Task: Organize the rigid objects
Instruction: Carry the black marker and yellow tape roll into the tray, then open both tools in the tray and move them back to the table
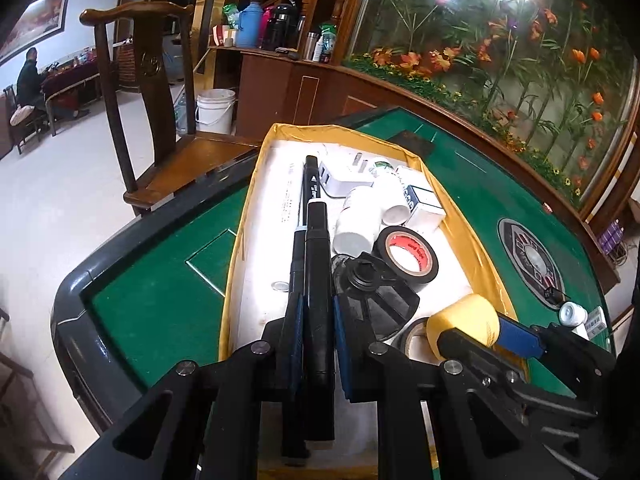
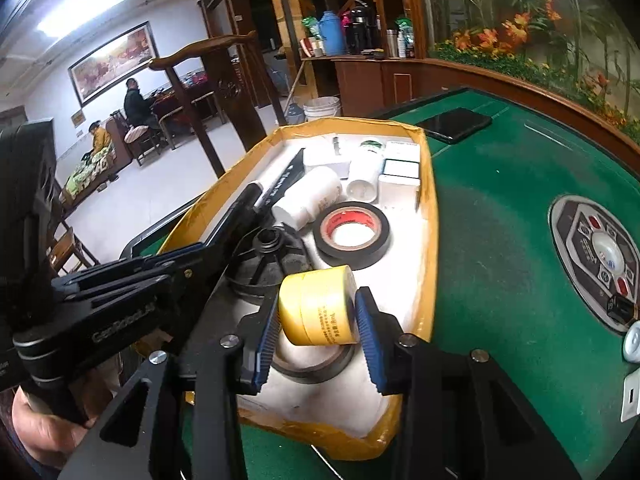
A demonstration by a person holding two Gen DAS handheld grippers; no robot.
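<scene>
My left gripper (image 1: 316, 320) is clamped on a black marker (image 1: 318, 276), the blue pads pressed against both its sides, and the marker points away from me along the tray. My right gripper (image 2: 318, 328) pinches a yellow jar (image 2: 316, 306) lying on its side between the pads, held just above the tray's near end. Under that jar a grey tape ring (image 2: 316, 364) lies flat on the white lining.

Both sit over the yellow-rimmed tray (image 1: 248, 208), which rests on the green worktop (image 1: 160, 292). Just past my left fingers a black ribbed lid (image 1: 376, 296) lies on the lining, and beside it a black tape roll (image 1: 408, 256) with a red core lies flat. A small silver coin (image 1: 280, 286) lies to the left of the marker. A second black marker (image 1: 310, 178) stretches on beyond the one I hold, almost in line with it.

Further along, two white bottles (image 1: 360, 220) lie on their sides, touching each other. Beyond them a white charger plug (image 1: 340, 182) and small white boxes (image 1: 424, 204) crowd the tray's far end. Past the tray a dark phone (image 2: 456, 124) lies on the worktop.
</scene>
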